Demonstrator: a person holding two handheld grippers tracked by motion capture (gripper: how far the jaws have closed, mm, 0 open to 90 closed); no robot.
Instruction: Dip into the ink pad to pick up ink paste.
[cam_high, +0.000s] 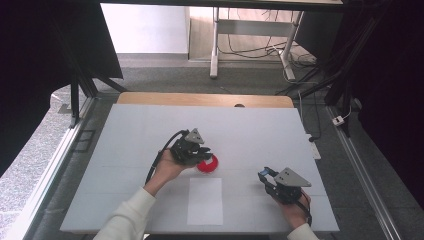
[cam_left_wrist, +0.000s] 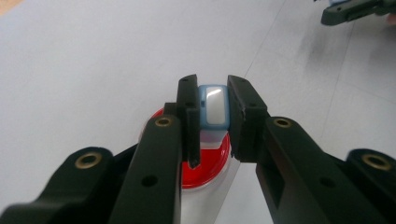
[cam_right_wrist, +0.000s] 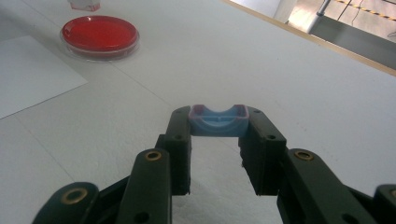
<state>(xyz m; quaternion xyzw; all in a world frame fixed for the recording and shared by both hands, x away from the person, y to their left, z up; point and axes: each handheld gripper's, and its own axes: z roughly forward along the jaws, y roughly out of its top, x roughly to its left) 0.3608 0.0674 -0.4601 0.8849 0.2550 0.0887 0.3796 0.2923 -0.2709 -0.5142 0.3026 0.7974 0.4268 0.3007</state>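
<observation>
The left gripper (cam_high: 197, 152) is hovering near the middle of the desk (cam_high: 130, 130), its jaws clamped on a small blue-and-white piece (cam_left_wrist: 213, 105) — a rounded, glossy plastic block with a pale blue rim and a white face that is catching the light. In the left gripper view the piece is standing with its long axis running away from the camera, along the jaws, and it is sitting just above a red dish (cam_left_wrist: 205, 161). The dish is round and shallow, with a clear rim around a smooth red fill, and it is resting flat on the desk, slightly toward the person's side of the middle.

The right gripper (cam_high: 267, 176) is sitting near the desk's right edge, toward the near corner, well apart from the dish. Its jaws are clamped on a blue cap-like piece (cam_right_wrist: 218, 120) — squarish, matte plastic, with a curved scoop in its top edge. Its long axis is lying crosswise, spanning from one jaw to the other.

A white sheet of paper (cam_high: 205, 200) is lying flat by the near edge, between the two hands. The desk surface is matte white.
</observation>
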